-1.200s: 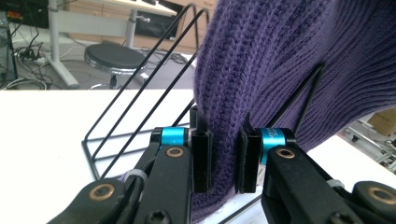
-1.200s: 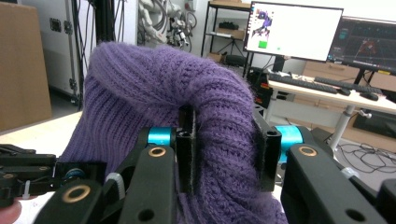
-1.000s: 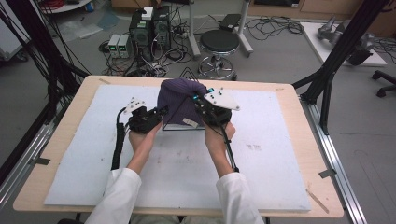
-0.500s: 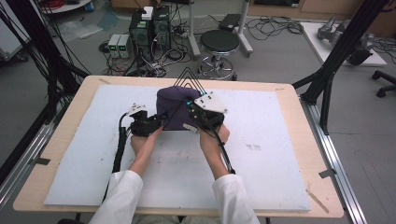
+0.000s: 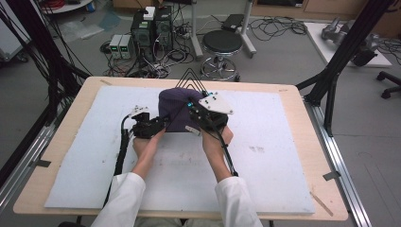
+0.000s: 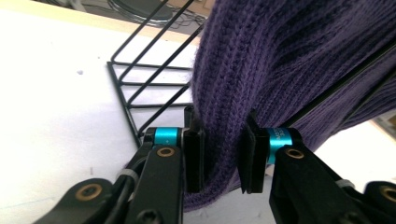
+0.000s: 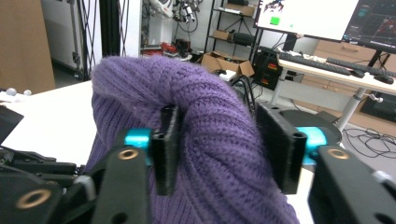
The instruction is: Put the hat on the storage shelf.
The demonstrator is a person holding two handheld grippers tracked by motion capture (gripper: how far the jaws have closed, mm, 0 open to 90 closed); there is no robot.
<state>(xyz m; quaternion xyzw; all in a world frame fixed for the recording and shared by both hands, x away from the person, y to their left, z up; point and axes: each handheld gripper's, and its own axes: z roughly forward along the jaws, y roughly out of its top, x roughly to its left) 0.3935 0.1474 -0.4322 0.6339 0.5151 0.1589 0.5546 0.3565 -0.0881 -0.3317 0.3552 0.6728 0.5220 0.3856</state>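
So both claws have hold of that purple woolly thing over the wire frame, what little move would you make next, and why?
Probably ease both grippers down and toward the person together. The left gripper and right gripper each pinch the purple knit hat, which drapes over the black wire rack with its hem near the white mat; an even pull should seat it without skewing.

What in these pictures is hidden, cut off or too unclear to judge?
- High view: the wire rack is mostly covered by the purple knit; its shape stays unknown.
- High view: the jaws of the left gripper and right gripper are too small to read.
- Left gripper view: the knit's top is cut off by the upper edge.
- Right gripper view: the knit's lower part is hidden behind the jaws.
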